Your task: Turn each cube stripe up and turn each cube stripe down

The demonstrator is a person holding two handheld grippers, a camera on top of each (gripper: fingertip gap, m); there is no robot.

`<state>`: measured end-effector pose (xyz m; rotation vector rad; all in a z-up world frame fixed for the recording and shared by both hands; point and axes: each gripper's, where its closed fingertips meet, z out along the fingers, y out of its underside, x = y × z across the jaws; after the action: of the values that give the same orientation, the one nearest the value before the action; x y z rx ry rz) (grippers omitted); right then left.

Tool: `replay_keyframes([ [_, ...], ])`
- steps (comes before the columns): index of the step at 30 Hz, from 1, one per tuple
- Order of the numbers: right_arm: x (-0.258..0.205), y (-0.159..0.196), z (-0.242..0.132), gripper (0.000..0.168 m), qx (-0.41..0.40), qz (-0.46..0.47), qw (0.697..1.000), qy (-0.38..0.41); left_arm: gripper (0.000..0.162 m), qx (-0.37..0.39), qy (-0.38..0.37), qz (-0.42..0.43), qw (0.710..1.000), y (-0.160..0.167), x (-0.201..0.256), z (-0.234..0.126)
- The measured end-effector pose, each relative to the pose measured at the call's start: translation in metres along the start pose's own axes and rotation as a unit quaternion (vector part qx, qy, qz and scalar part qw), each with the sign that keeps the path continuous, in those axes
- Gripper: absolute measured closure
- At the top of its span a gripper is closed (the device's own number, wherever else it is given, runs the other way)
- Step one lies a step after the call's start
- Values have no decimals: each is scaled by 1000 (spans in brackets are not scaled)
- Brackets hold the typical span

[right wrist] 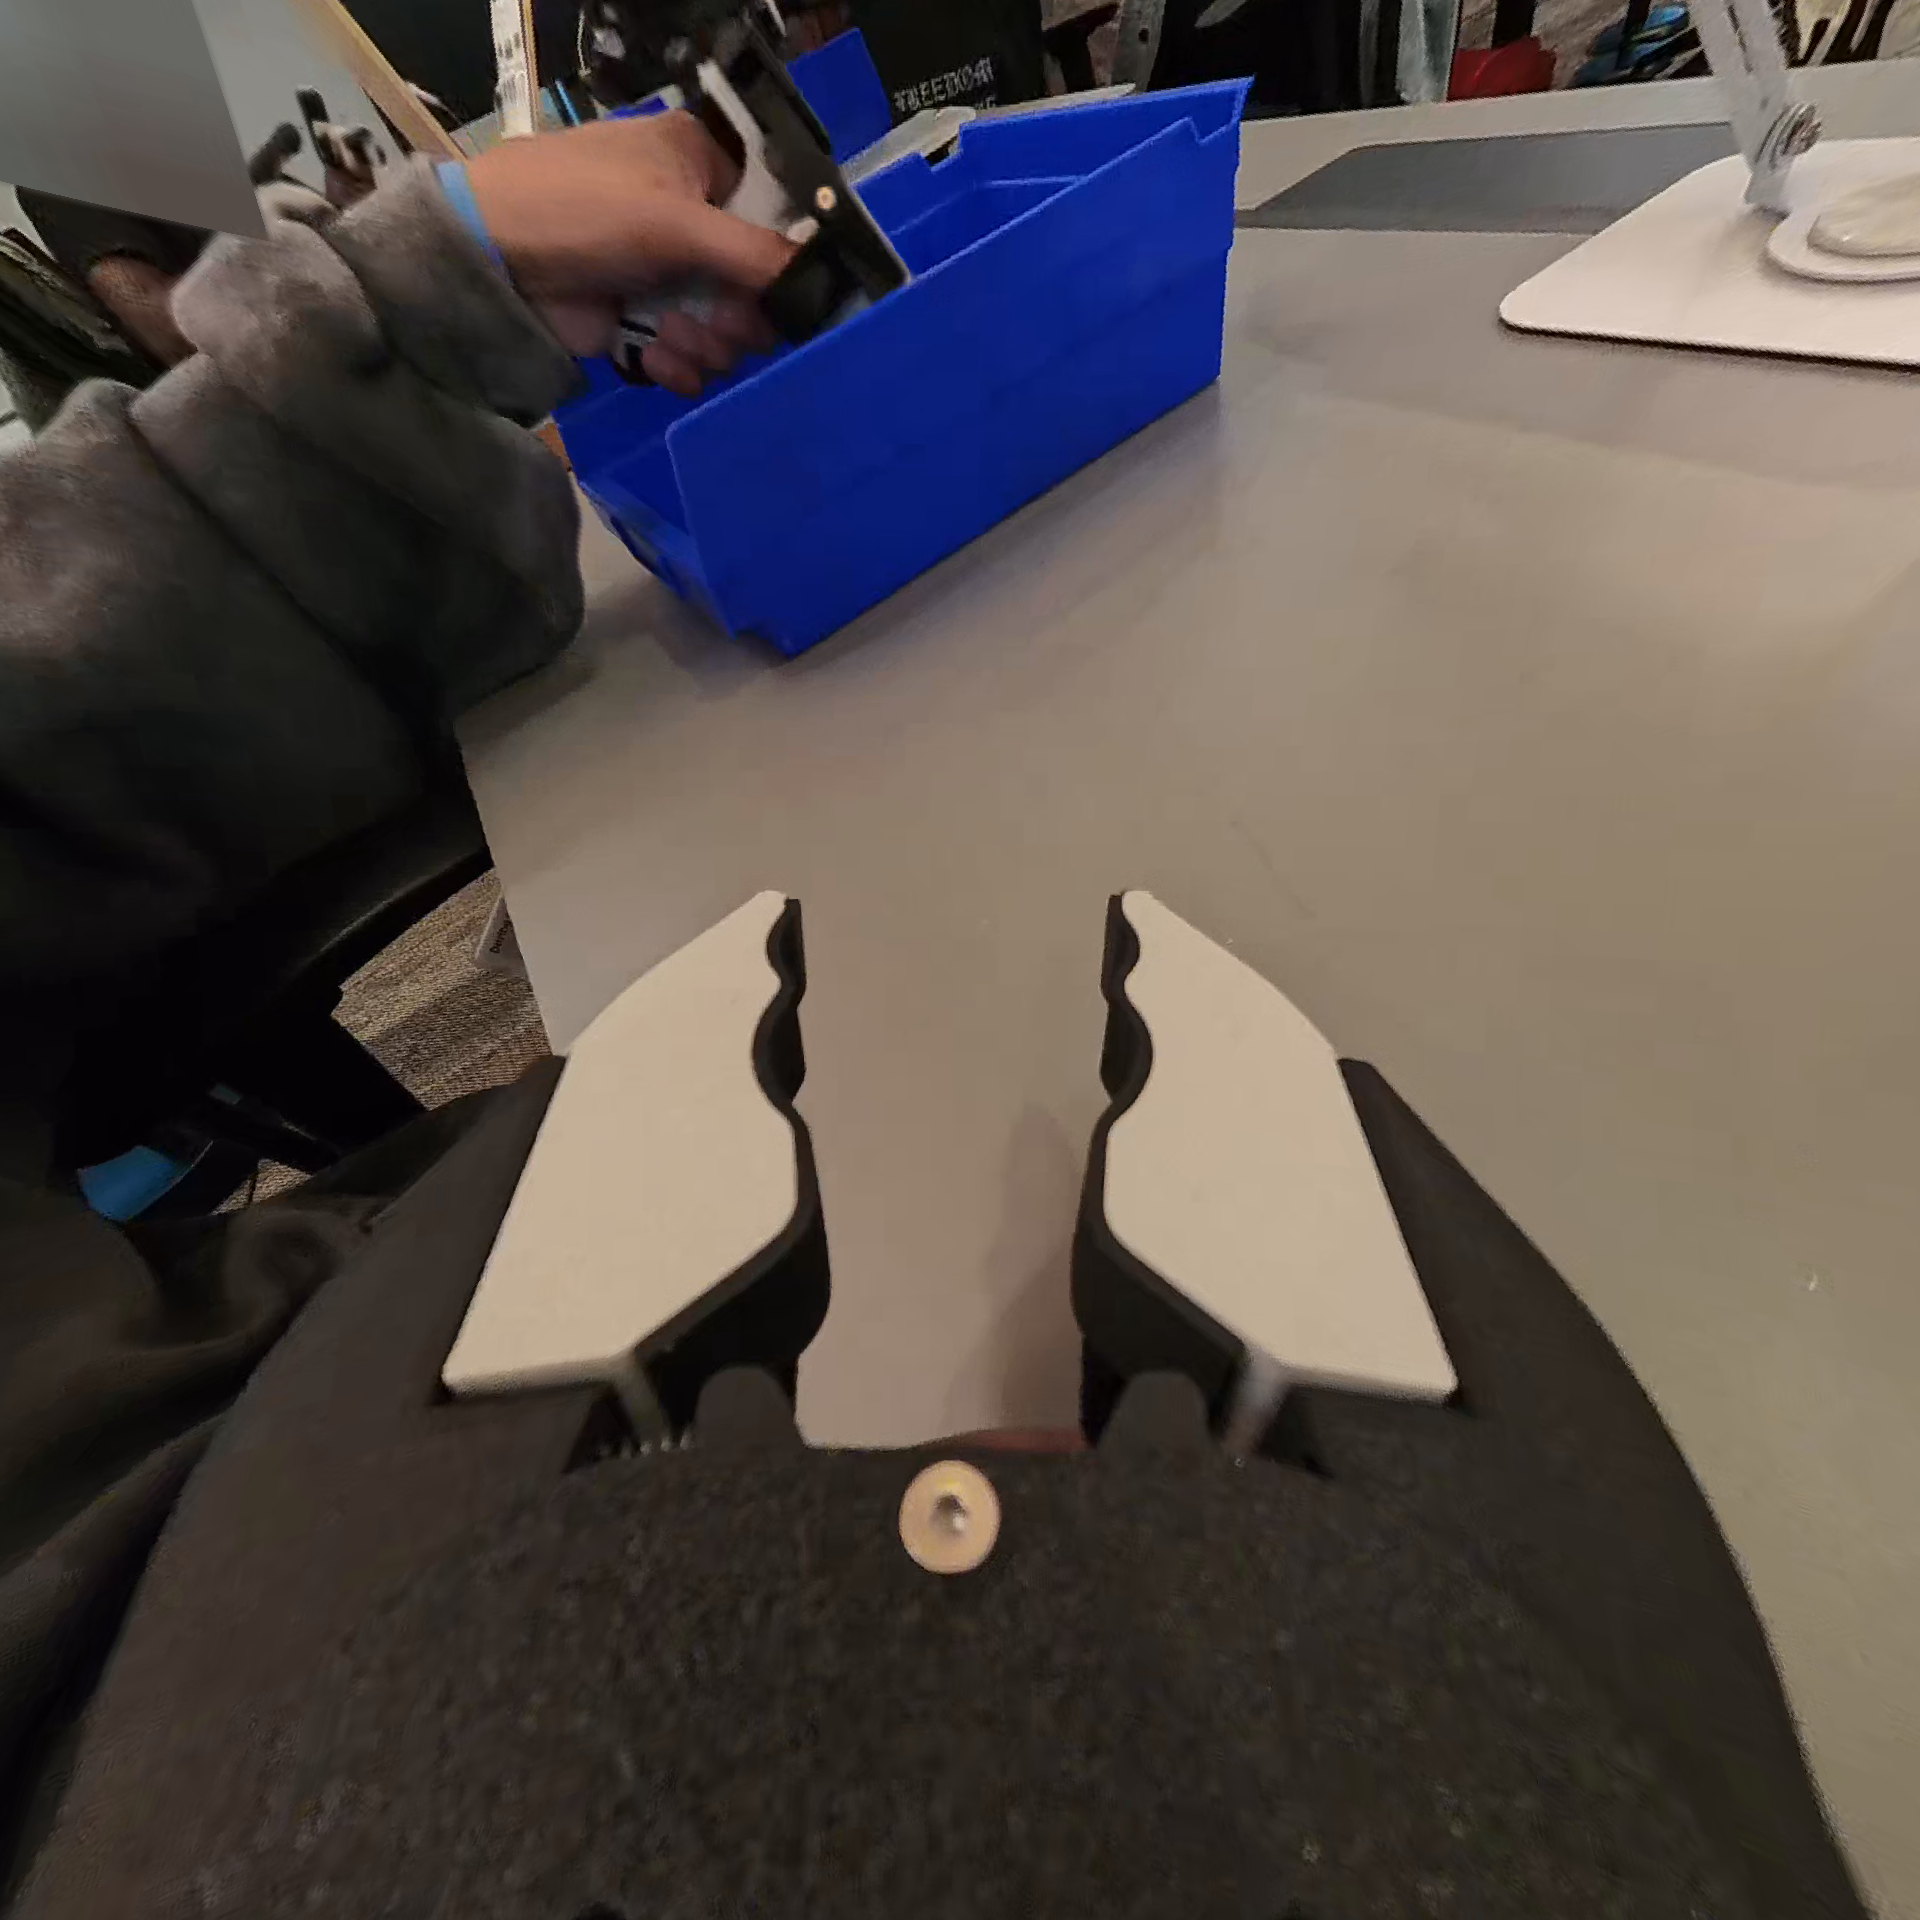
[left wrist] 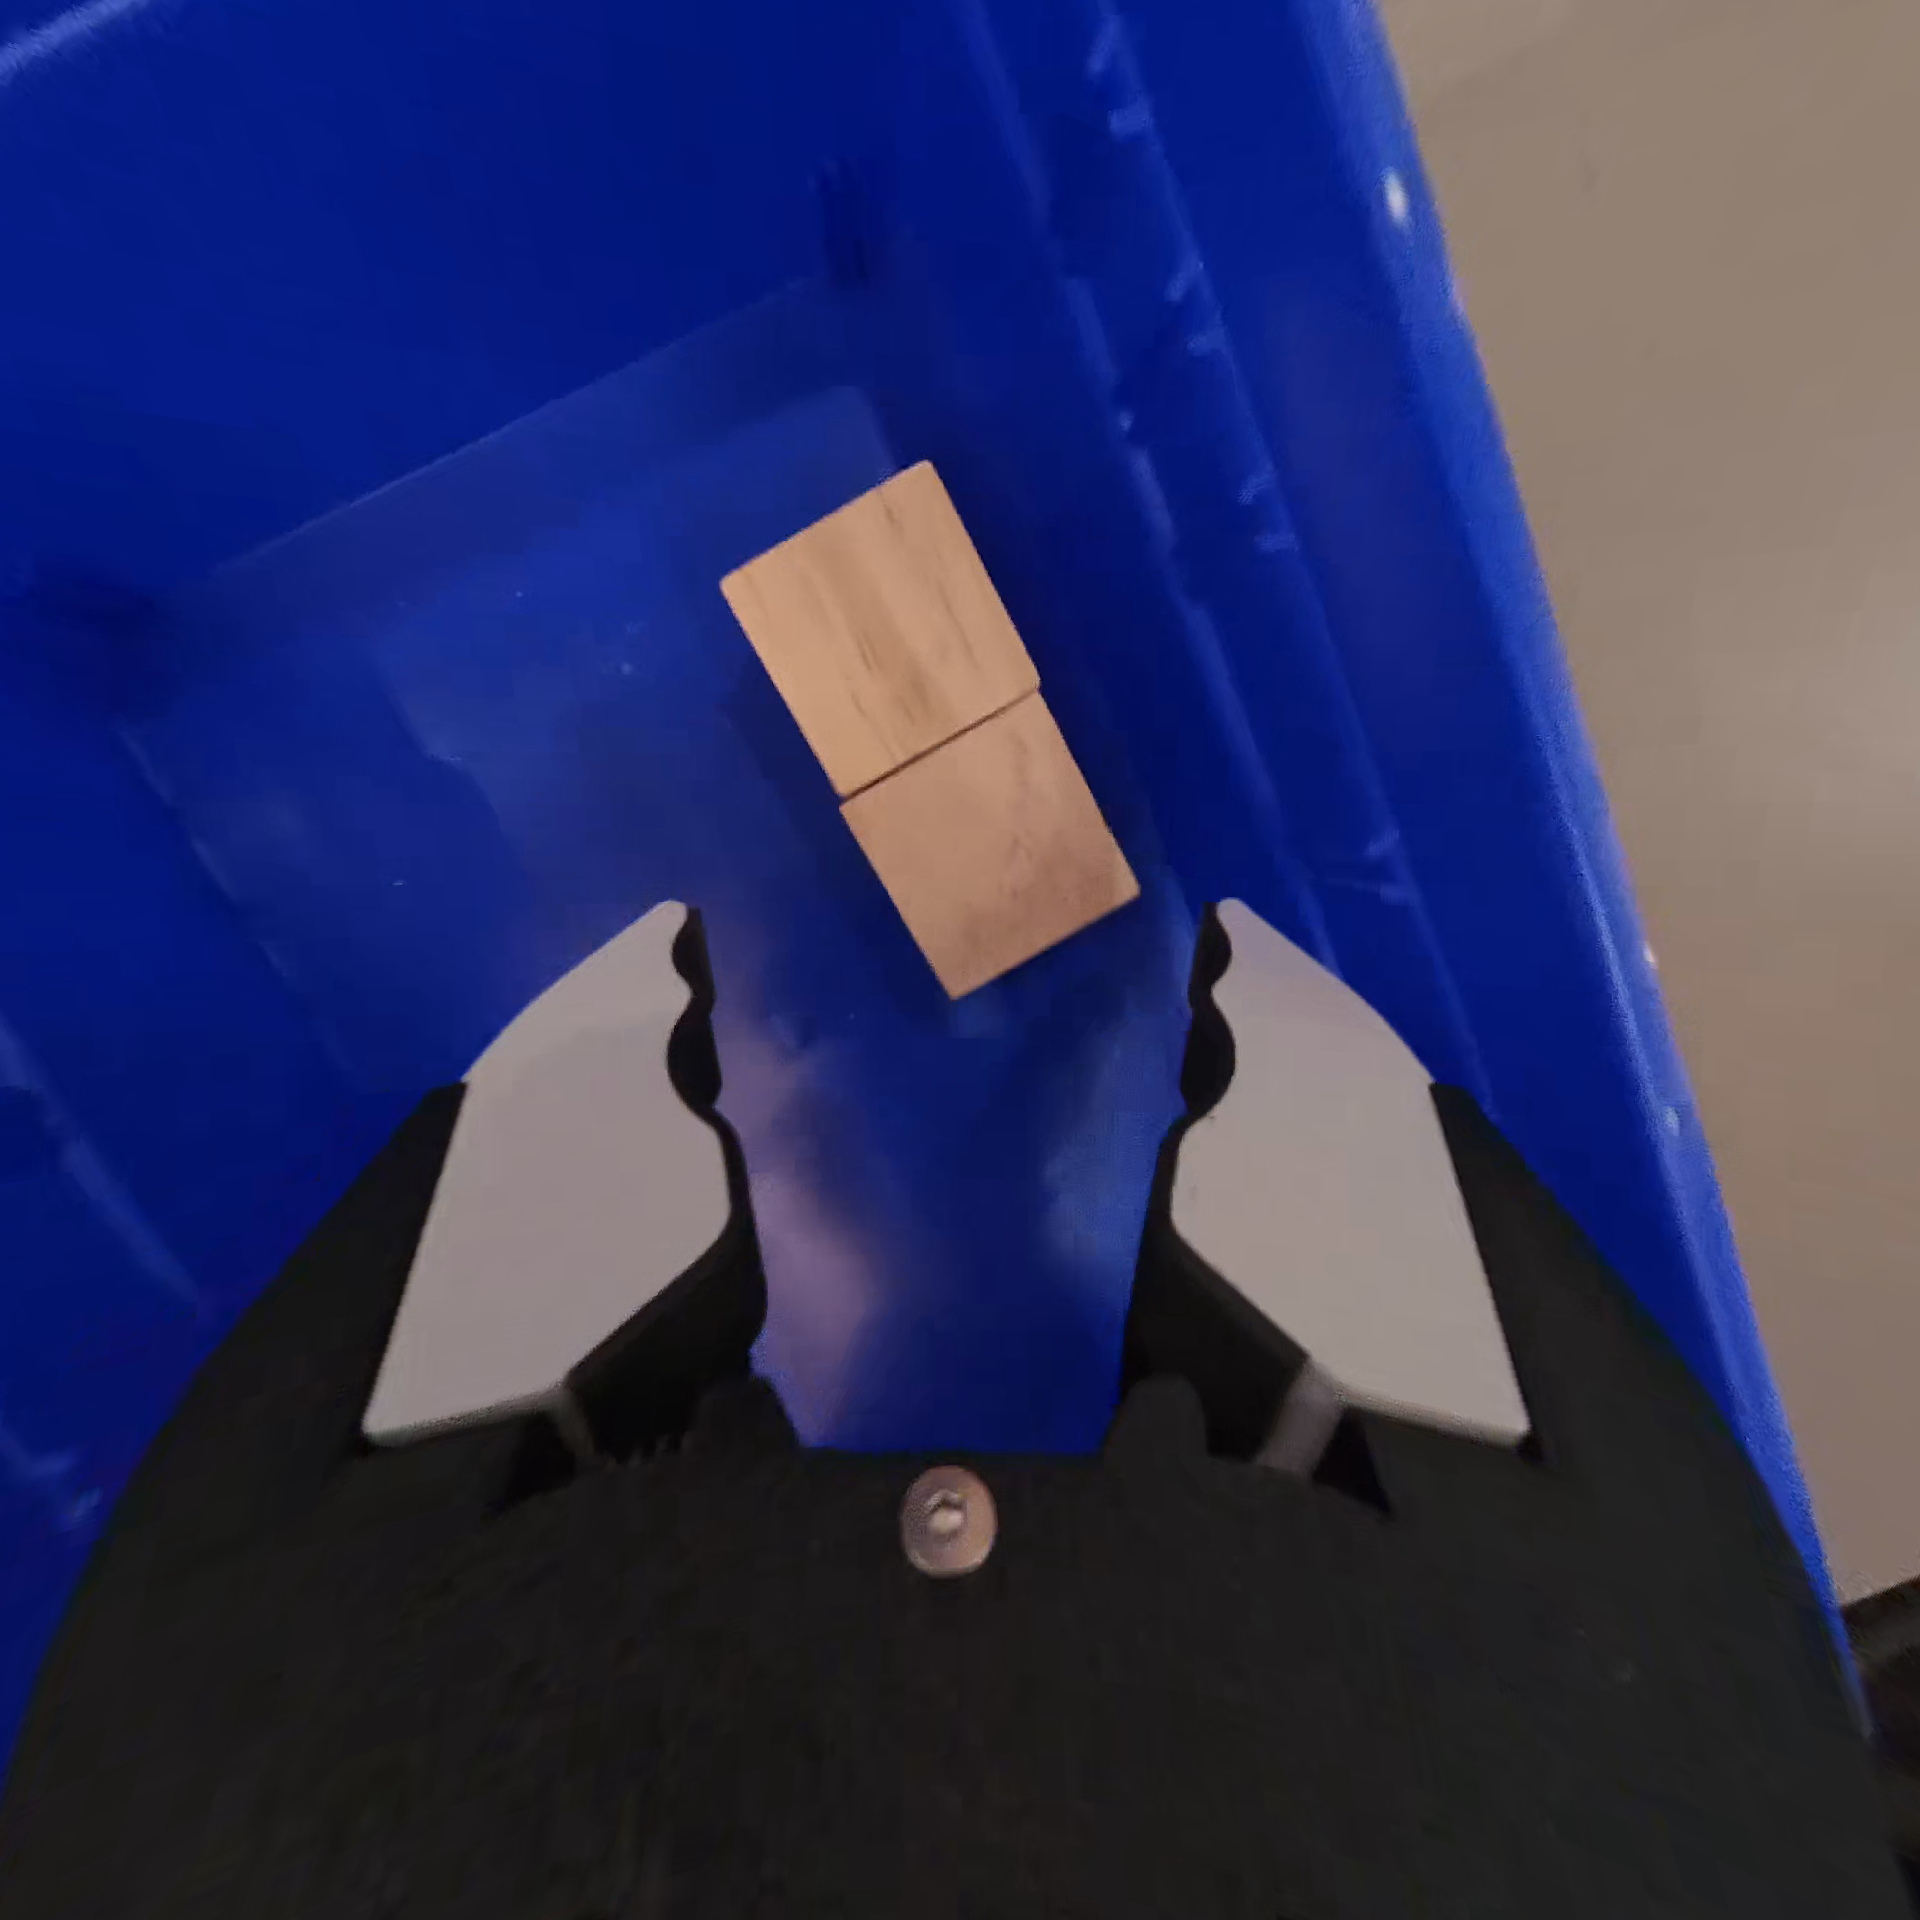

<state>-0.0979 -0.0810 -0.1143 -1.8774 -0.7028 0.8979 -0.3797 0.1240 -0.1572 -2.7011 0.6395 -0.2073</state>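
Black-bodied with pale grey finger plates, the left gripper (left wrist: pixel 951 914) filled the lower part of its own view, its jaws spread wide with nothing between them. It pointed down into a blue bin (left wrist: pixel 520 312) and touched nothing that could be seen. Just beyond the fingertips, on the bin floor, lay two wooden cubes. Both were pale, plain-grained wood, and no stripe showed on any face turned toward the camera. The nearer cube (left wrist: pixel 987 862) and the farther cube (left wrist: pixel 883 634) sat edge to edge, touching, in a short row slanted toward the bin's right-hand wall. The nearer one lay slightly right of the gripper's midline.

Nothing else showed inside the bin in that view.

From the right wrist view, the right gripper (right wrist: pixel 951 904) hung over a bare grey table (right wrist: pixel 1351 727), its jaws also parted and gripping nothing. Well beyond it stood the blue bin (right wrist: pixel 935 447), and a person's hand (right wrist: pixel 623 229) in a grey sleeve (right wrist: pixel 312 416) held the left gripper (right wrist: pixel 821 260) tipped into the bin's open top. A white flat base (right wrist: pixel 1683 281) sat at the table's far right.
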Motion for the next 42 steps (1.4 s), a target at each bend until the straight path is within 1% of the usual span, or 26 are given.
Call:
replay_keyframes([
  [3, -3, 3, 2, 114, -6, 7, 1000, -11, 72, -11, 2, -38, 999, -3, -3, 16],
  [5, -8, 5, 3, 114, -11, 12, 1000, -22, 77, -18, 1, -57, 998, -6, -5, 23],
  [6, -10, 6, 4, 114, -14, 13, 999, -26, 83, -22, 1, -61, 998, -8, -6, 25],
  [7, -11, 7, 4, 115, -18, 11, 999, -28, 105, -28, 10, -64, 997, -9, -4, 27],
  [8, -12, 8, 5, 115, -22, 8, 999, -28, 114, -34, 5, -68, 997, -8, -5, 27],
  [12, -14, 8, 4, 115, -26, -2, 999, -23, 115, -58, -28, -46, 997, 1, -15, 19],
  [14, -12, 7, 2, 115, -24, -6, 1000, -19, 115, -31, -30, -52, 998, 2, -23, 5],
  [17, -4, 2, -3, 116, -16, -6, 1000, -7, 115, 42, -3, -61, 997, 1, -28, -36],
  [20, 6, -6, -10, 116, 5, 10, 1000, 0, 115, 116, 54, -85, 988, 5, -31, -76],
  [22, 13, -13, -14, 116, 26, 32, 999, 0, 115, 158, 107, -98, 977, 8, -26, -91],
  [24, 18, -16, -15, 116, 39, 61, 997, -11, 115, 196, 185, -77, 960, 7, -2, -102],
  [27, 21, -20, -7, 115, 45, 104, 993, -43, 116, 246, 296, -49, 922, -4, 48, -116],
  [29, 18, -29, 2, 113, 47, 125, 988, -74, 115, 277, 380, -17, 883, -15, 94, -130],
  [31, 8, -45, 13, 112, 59, 150, 979, -125, 116, 297, 461, 11, 836, -25, 145, -144],
  [32, 2, -54, 17, 112, 68, 168, 971, -158, 116, 306, 492, 24, 815, -28, 169, -149],
  [34, -12, -72, 24, 111, 88, 209, 947, -227, 116, 313, 532, 45, 785, -32, 213, -152],
  [36, -23, -84, 31, 111, 100, 237, 925, -278, 115, 323, 545, 69, 770, -35, 246, -153],
  [37, -28, -89, 33, 111, 105, 245, 917, -295, 116, 329, 544, 81, 768, -36, 258, -153],
  [40, -35, -99, 33, 111, 135, 248, 907, -313, 116, 313, 542, 104, 773, -32, 286, -147],
  [42, -36, -106, 28, 112, 155, 242, 905, -314, 116, 317, 525, 120, 781, -30, 295, -142],
])
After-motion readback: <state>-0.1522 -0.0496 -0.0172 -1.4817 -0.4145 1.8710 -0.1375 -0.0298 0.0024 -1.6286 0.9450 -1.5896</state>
